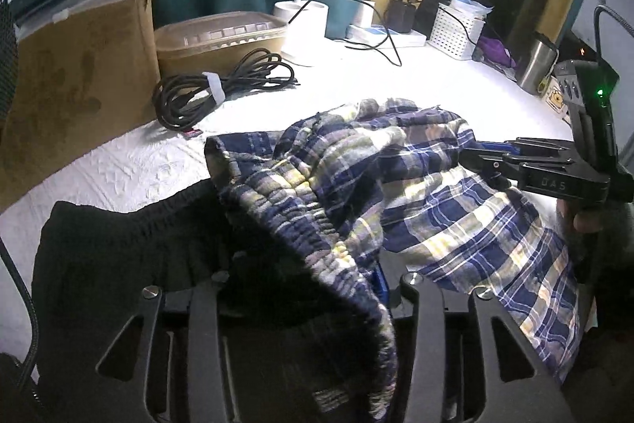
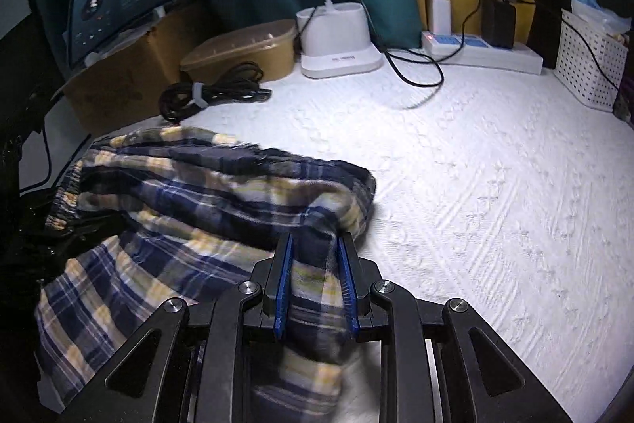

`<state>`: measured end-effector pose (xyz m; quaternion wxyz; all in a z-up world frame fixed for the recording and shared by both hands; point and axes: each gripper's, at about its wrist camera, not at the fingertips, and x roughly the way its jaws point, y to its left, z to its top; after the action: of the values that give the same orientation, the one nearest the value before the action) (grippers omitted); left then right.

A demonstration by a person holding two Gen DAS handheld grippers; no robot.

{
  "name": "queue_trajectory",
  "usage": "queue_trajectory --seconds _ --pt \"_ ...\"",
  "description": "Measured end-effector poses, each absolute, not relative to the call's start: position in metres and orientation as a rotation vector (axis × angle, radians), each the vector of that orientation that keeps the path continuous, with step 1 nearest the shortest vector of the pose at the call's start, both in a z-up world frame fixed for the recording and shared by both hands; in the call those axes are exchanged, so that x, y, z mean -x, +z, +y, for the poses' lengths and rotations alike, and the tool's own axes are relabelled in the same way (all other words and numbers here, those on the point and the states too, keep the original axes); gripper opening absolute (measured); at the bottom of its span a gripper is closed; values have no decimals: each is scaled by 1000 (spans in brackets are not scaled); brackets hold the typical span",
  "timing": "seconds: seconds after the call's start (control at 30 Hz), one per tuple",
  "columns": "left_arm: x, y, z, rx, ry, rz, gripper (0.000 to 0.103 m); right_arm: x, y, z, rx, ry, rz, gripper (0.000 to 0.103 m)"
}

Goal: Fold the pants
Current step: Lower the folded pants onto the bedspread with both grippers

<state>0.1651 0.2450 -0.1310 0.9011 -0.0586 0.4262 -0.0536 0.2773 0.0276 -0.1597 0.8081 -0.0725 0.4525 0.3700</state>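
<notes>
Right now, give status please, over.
Right tool shut on plaid pants. Left tool's grip hidden under waistband. Black garment lies underneath.

The pants (image 2: 206, 201) lie bunched on the tabletop (image 2: 495, 205), partly over a dark garment (image 1: 119, 256) at their left. Behind them sits a coiled cable (image 2: 210, 94), then a lidded container (image 2: 241, 46) and lamp base (image 2: 337, 42). A power strip (image 2: 483, 52) and basket (image 2: 586, 66) stand further right.

Both wrist cameras look steeply down, close over the plaid pants (image 1: 356, 185) on the white tabletop (image 2: 495, 185).
</notes>
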Motion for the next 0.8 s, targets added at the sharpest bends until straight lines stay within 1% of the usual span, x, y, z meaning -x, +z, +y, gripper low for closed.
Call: queue_trajectory --seconds 0.4,0.57,0.8 --pt "-177 -132 248 119 -119 948 47 -312 -165 34 124 838 986 23" --pt "-181 -120 245 116 -109 981 47 -321 -160 33 101 850 994 23" --pt "-175 -91 248 129 -140 907 47 -332 -148 35 117 852 960 23"
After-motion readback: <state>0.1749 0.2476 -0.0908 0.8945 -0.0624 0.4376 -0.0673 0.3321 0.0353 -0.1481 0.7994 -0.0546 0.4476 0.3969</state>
